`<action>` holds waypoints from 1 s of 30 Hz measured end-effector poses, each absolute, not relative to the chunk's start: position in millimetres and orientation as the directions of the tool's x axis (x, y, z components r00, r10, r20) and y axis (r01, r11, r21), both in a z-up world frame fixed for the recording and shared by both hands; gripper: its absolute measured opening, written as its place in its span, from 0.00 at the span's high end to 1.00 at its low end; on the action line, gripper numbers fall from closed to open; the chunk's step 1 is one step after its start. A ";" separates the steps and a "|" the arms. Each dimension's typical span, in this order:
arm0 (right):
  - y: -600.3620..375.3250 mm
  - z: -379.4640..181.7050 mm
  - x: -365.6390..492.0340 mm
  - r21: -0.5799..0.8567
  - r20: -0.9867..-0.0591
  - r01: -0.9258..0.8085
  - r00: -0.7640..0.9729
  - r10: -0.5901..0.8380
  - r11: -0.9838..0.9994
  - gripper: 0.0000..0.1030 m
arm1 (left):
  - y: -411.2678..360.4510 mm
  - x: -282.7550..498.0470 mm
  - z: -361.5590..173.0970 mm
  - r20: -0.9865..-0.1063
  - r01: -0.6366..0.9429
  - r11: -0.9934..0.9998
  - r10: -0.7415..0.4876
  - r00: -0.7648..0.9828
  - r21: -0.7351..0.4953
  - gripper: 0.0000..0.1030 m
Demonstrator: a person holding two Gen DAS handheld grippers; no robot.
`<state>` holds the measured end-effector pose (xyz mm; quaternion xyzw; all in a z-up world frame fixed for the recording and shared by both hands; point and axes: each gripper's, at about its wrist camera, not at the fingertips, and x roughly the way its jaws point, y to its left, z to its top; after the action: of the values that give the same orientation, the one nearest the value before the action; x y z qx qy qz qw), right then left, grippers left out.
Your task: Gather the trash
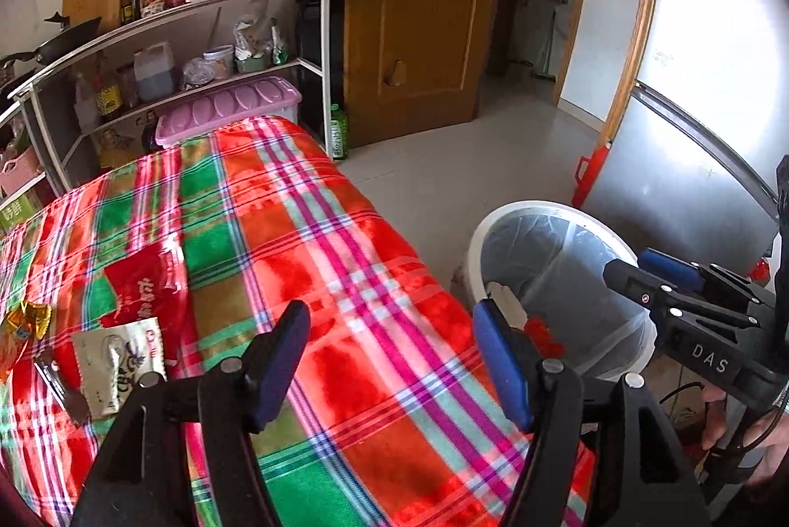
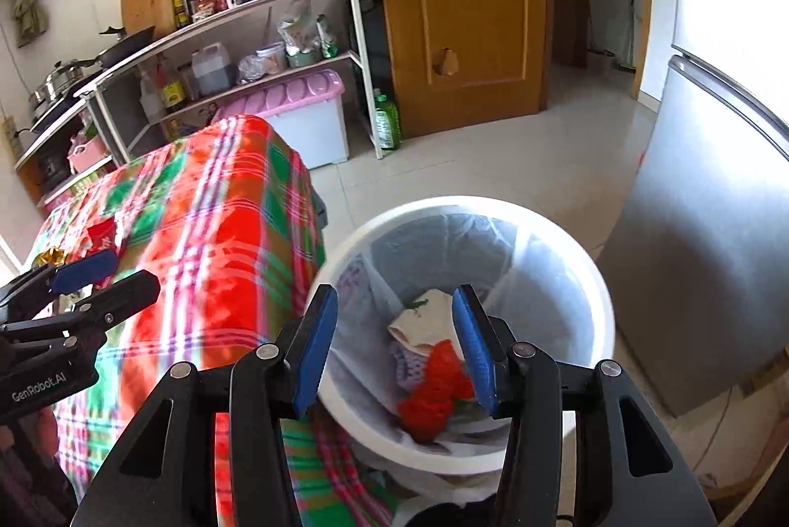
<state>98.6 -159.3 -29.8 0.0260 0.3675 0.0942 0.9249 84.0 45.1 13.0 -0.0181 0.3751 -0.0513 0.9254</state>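
Observation:
On the plaid-covered table (image 1: 345, 231) lie a red packet (image 1: 143, 285), a silver-white packet (image 1: 118, 359), a gold wrapper (image 1: 29, 320) and a dark wrapper (image 1: 59, 384), all at the left. My left gripper (image 1: 394, 330) is open over the cloth, right of these, with nothing between its fingers. My right gripper (image 2: 394, 330) is open and empty above the white lined bin (image 2: 463, 205). In the bin lie red trash (image 2: 434, 394) and a beige scrap (image 2: 424, 320). The bin (image 1: 493, 226) stands on the floor off the table's right edge.
A shelf unit (image 1: 197, 4) with kettle, bottles and pan stands behind the table, and a pink-lidded box (image 1: 232, 103) sits under it. A wooden door (image 1: 419, 9), a green bottle (image 1: 339, 130) and a steel fridge (image 2: 705, 231) border the tiled floor.

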 end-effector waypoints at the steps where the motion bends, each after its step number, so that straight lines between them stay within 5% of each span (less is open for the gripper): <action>1: -154.7 -28.8 98.3 0.128 -0.671 -0.165 0.712 0.207 0.978 0.52 | 53.4 80.1 14.0 -0.688 0.066 0.995 -0.097 0.719 -0.072 0.31; 30: 47.0 -17.9 86.3 0.120 -0.668 -0.554 0.569 0.479 0.824 0.47 | 267.1 -5.0 21.4 -0.651 -0.357 0.931 0.228 0.724 -0.072 0.25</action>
<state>86.3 47.0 -17.9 -0.0516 0.3608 0.2922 0.8842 -5.0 267.1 21.4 -0.0964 0.3361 0.1583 0.9234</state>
